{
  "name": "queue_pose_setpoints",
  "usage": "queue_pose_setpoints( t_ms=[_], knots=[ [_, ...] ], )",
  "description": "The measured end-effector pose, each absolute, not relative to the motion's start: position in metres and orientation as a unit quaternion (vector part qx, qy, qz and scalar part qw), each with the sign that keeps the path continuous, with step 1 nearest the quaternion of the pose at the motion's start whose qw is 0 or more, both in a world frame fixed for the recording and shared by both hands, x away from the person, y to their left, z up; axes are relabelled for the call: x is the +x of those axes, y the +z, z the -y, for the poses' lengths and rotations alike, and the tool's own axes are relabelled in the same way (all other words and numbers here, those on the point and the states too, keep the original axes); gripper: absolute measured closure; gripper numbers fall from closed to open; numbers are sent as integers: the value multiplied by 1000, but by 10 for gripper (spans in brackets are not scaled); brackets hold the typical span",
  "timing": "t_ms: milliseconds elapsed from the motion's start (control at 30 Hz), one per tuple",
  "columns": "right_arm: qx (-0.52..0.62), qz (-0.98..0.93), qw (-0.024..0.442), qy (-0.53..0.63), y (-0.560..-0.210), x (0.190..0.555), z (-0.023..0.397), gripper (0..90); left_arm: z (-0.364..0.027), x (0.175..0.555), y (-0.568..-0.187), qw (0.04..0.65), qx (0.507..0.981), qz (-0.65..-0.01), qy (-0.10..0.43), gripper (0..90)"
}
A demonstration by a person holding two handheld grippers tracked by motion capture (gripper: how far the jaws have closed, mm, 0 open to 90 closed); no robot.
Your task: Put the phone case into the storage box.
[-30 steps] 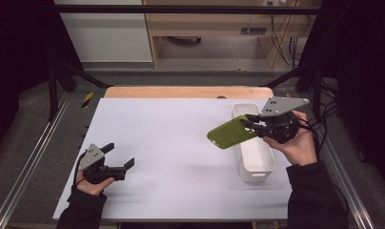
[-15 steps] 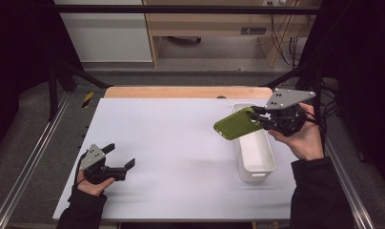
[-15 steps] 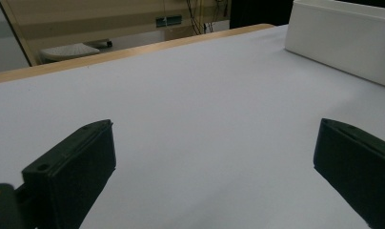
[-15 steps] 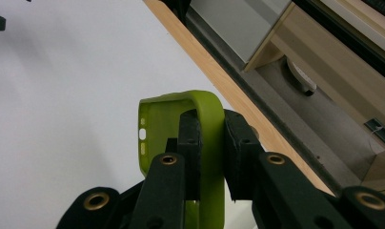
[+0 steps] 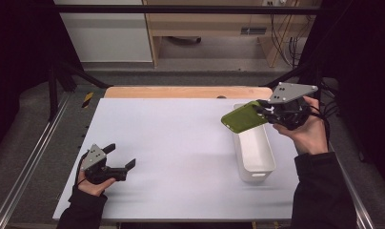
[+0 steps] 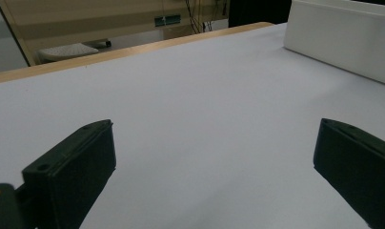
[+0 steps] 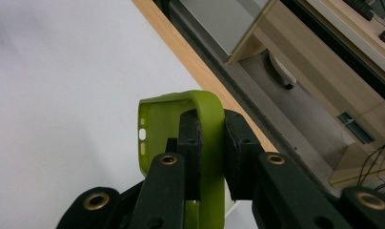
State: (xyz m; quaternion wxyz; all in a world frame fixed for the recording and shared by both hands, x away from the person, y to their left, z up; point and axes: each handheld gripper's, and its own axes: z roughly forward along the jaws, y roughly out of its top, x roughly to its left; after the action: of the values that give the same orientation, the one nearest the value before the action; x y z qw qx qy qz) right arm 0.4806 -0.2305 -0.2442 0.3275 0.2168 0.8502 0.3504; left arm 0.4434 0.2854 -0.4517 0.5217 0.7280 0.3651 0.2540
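The right gripper (image 5: 266,110) is clamped tight on a green phone case (image 5: 244,117) – in the right gripper view you can see both jaws pinching one side wall of the phone case (image 7: 200,143), one pad inside the shell and one outside, with the open hollow side facing left in that view. From the high view the case is held up in the air, tilted, hanging over the far end of the white bin (image 5: 254,152) that sits on the right side of the white table (image 5: 181,143). It isn't touching the bin or the table, just hovering above the rim. The right hand (image 5: 307,133) is wrapped around the gripper body from below, grey plate on top. Over on the near-left corner of the table the left gripper (image 5: 120,157) is resting low with the left hand (image 5: 93,179) on it, jaws spread wide and nothing in between – the left gripper view shows bare white tabletop between the two black jaws, with the side wall of the bin (image 6: 343,38) off to the upper right. The two grippers are well apart. A wooden strip (image 5: 186,92) runs along the far edge of the table.
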Motion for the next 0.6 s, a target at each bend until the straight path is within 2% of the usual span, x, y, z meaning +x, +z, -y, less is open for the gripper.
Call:
queue_pose_setpoints(
  t_ms=[600],
  knots=[
    [228, -851, 355, 314, -246, 498, 240, 789, -285, 443, -452, 524, 728, -362, 253, 0]
  ],
)
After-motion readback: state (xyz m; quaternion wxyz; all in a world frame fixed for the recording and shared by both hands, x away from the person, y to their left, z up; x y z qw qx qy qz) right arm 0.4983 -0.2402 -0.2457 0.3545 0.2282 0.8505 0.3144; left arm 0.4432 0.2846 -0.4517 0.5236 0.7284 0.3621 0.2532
